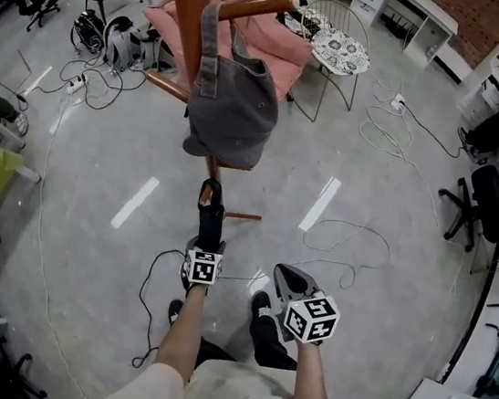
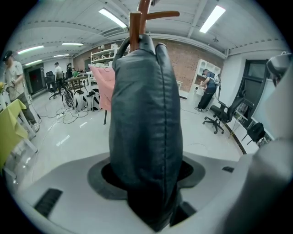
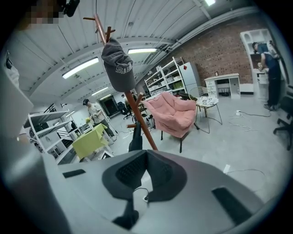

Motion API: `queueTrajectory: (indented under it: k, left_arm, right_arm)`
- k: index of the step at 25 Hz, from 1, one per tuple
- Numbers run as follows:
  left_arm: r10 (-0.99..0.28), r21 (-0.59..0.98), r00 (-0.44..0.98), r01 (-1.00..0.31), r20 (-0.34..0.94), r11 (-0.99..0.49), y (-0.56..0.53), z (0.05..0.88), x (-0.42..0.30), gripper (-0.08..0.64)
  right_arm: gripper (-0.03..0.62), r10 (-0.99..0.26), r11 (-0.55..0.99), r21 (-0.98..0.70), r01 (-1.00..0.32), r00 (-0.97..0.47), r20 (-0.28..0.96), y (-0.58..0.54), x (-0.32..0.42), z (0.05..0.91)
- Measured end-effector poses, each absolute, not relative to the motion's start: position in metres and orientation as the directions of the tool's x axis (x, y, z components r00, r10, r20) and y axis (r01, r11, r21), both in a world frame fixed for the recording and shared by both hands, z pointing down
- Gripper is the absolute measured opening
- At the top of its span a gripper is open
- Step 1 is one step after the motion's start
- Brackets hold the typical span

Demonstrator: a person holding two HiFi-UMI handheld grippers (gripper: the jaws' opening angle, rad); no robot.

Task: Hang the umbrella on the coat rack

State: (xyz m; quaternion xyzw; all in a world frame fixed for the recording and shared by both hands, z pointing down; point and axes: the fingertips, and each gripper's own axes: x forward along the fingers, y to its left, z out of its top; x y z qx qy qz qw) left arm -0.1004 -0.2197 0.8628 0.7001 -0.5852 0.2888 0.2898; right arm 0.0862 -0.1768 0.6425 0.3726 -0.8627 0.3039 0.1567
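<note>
We see bright, even light from ceiling strip lights at 11 and 1 o'clock; they glare as white streaks on the glossy floor. Both gripper views bulge, darkening at every corner. The close umbrella looks soft.

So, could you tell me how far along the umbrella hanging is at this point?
Done: the umbrella is off the floor, gripped by the left gripper. In hand: it is held upright, pointing up toward the coat rack, where a grey cap occupies one peg. Left: hooking it on a peg. The right gripper is empty, fingers together.
</note>
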Motion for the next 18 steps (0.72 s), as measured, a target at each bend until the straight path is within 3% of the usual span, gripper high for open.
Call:
queueTrajectory:
  k: [18]
  left_arm:
    - [-0.602, 0.03, 0.138, -0.982, 0.786, -0.186, -0.236, 0.873, -0.113, 0.27]
  right_arm:
    - [0.005, -0.513, 0.553, -0.389, -0.737, -0.669, 0.537, -0.167, 0.087, 0.657]
